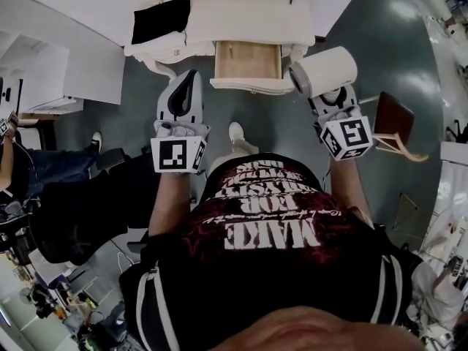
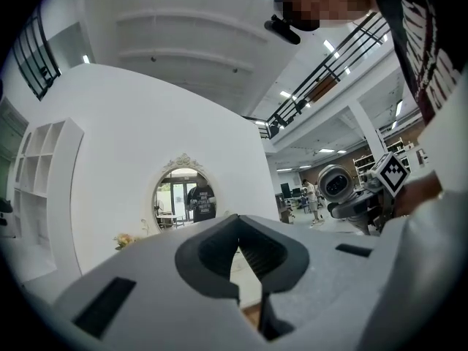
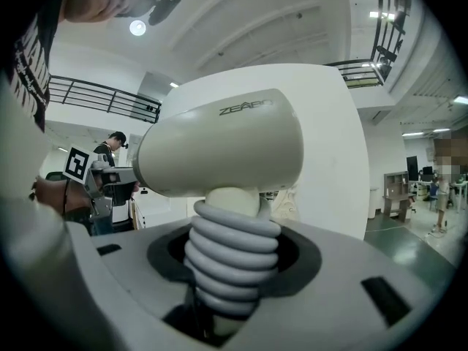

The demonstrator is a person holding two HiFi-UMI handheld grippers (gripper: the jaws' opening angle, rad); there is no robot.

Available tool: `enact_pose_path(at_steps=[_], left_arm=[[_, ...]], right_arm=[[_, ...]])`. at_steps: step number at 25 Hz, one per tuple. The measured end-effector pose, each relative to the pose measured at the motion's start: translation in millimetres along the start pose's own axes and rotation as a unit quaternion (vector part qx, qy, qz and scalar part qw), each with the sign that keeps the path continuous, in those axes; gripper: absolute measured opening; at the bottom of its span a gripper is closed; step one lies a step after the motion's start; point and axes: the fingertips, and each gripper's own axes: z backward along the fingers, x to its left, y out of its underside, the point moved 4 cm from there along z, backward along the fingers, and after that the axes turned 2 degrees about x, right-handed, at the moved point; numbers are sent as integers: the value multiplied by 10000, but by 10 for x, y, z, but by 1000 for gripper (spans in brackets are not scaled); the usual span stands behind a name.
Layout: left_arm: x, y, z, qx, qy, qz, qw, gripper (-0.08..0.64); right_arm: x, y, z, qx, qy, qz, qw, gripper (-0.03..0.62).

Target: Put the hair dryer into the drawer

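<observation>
- In front of the white worktop, its drawer stands pulled open.
- The right hand-held gripper is clamped on the cord-wrapped handle of the cream hair dryer, held in the air just right of the drawer.
- The left hand-held gripper, jaws together and empty, is just left of the drawer.

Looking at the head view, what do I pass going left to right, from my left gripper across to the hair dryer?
left gripper → open drawer → hair dryer
</observation>
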Motion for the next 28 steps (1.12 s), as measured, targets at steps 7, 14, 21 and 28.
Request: enact_pose_path(at_steps=[7, 14, 21, 28], left_arm=[[9, 56, -262, 56, 202, 52, 9998, 3], [130, 89, -458, 14, 259, 88, 9996, 3], [298, 98, -649, -42, 283, 92, 9995, 3], [489, 284, -854, 89, 307, 260, 9992, 3]], right_arm=[[-157, 13, -110, 66, 150, -103, 9998, 196], [-227, -19, -253, 89, 224, -52, 9997, 196], [-290, -144, -481, 109, 288, 29, 9995, 196], [-235, -120, -745, 275, 186, 10, 9994, 196]])
